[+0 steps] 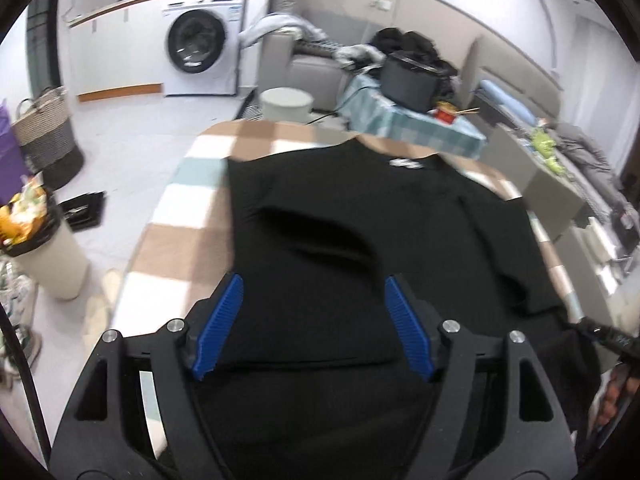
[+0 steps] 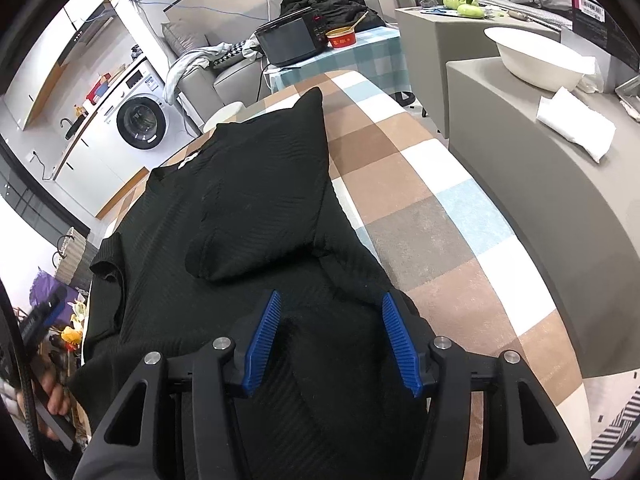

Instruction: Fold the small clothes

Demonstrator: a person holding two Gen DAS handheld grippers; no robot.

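A black short-sleeved shirt [image 1: 340, 200] lies flat on the table's checked cloth [image 1: 180, 208], its collar and white label [image 1: 405, 164] at the far end. My left gripper [image 1: 313, 284] hovers above the shirt's near part, open, blue pads wide apart and nothing pressed between them. In the right wrist view, one side of the shirt [image 2: 256, 200] is folded inward over the body. My right gripper [image 2: 331, 300] stands open low over the near hem. Black cloth bulges between its pads, which do not press on it. The checked cloth [image 2: 420, 200] shows bare to the right.
A grey cabinet [image 2: 520, 168] with a white bowl [image 2: 536, 60] and a white cloth stands right of the table. Beyond the table are a side table with a black appliance [image 2: 292, 42], a washing machine [image 1: 200, 40], a full bin [image 1: 44, 240] and a woven basket [image 1: 44, 128].
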